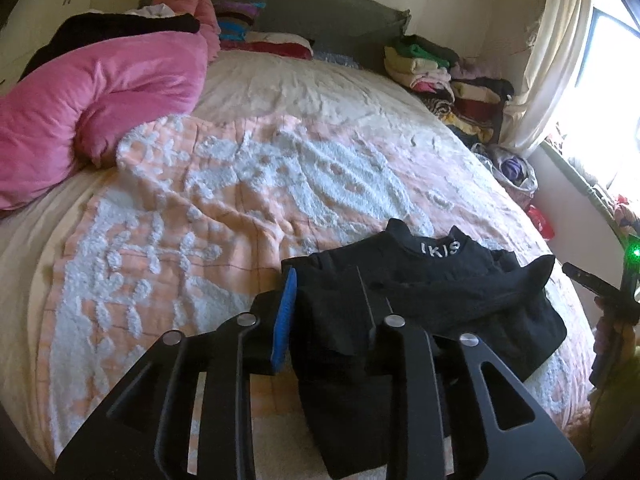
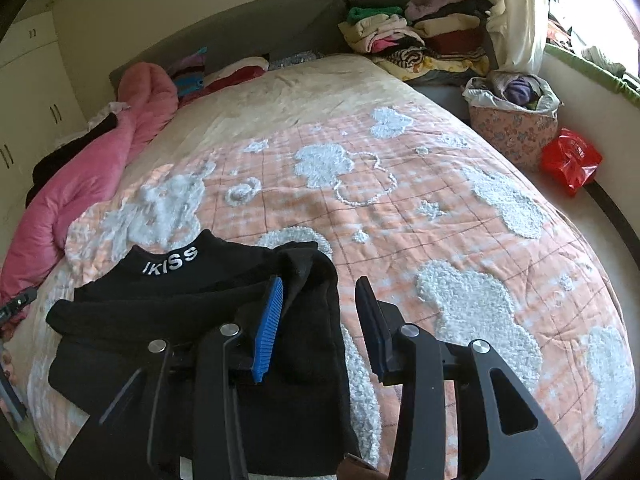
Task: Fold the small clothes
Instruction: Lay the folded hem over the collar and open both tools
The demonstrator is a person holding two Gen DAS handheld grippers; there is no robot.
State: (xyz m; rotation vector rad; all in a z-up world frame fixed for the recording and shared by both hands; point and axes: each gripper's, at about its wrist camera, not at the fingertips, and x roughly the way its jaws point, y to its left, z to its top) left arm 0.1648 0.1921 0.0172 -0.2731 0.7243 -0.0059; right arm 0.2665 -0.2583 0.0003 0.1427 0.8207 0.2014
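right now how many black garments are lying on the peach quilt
1: a black top with white collar lettering, near the quilt's front edge, under both grippers. Another dark garment lies on the pink duvet, off the quilt. More may be hidden beneath.

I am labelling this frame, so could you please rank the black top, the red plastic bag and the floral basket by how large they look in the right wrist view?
1. black top, by far the largest, though nearest the camera.
2. floral basket.
3. red plastic bag, smallest.
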